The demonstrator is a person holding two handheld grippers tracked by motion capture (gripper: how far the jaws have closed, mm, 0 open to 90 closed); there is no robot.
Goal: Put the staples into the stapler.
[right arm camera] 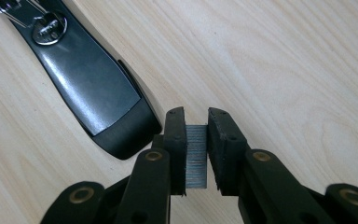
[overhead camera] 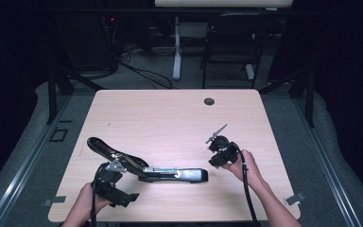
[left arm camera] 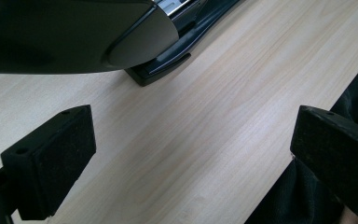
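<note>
A black stapler lies swung open on the wooden table, its top arm raised toward the left. My right gripper is shut on a grey strip of staples, held upright between its pads just off the rounded end of the stapler's base. In its own view the right gripper hovers low over the wood. My left gripper sits at the table's front edge, below the stapler. Seen in its own view, the left gripper stands open and empty, with the stapler's arm overhead.
A round cable hole sits near the table's far edge. Beyond the table stand a black chair and a white desk leg. The table's front edge and the person's dark clothing lie close to the left gripper.
</note>
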